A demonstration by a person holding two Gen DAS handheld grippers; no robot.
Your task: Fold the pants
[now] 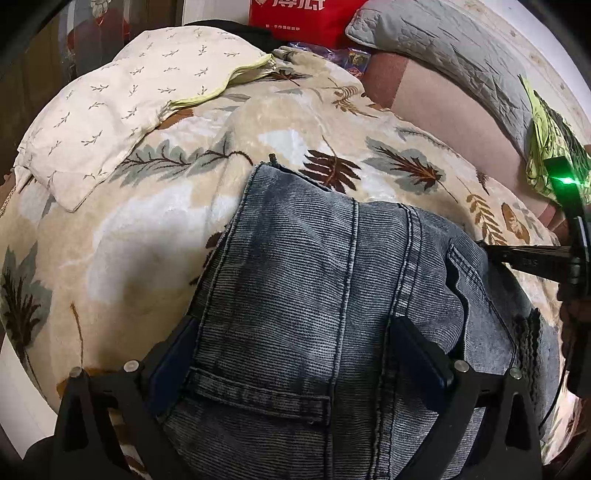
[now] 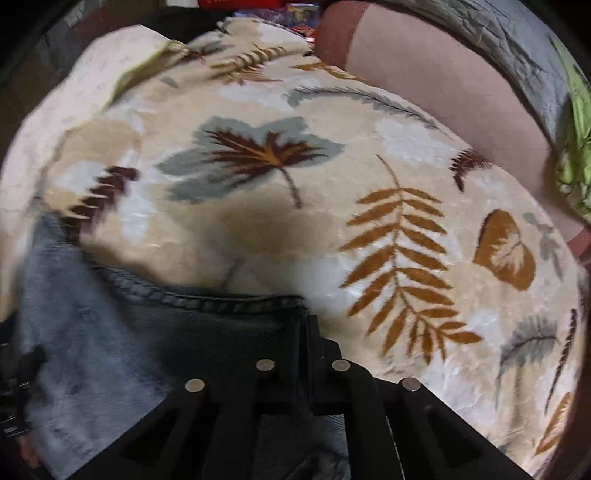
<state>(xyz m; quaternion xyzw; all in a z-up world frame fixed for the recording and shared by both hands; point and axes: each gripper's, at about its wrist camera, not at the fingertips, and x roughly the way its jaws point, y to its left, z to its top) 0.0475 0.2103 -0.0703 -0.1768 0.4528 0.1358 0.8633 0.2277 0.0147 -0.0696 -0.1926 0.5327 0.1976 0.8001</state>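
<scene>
Pinching jeans (image 2: 110, 350) hem, R gripper (image 2: 306, 332); L gripper (image 1: 295, 339) spread astride jeans.

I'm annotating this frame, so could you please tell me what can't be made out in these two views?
- Left wrist view: the jeans run off the bottom edge, so their full length is cut off.
- Left wrist view: the left claw stands wide; denim covers its fingers' inner faces.
- Right wrist view: motion blur hides whether the right claw pinches the hem.
- Left wrist view: the red bag is cropped at the top, its print unreadable.

Leaf-print blanket (image 1: 280, 122) carries jeans (image 1: 314, 280), pillow (image 1: 122, 103)
</scene>
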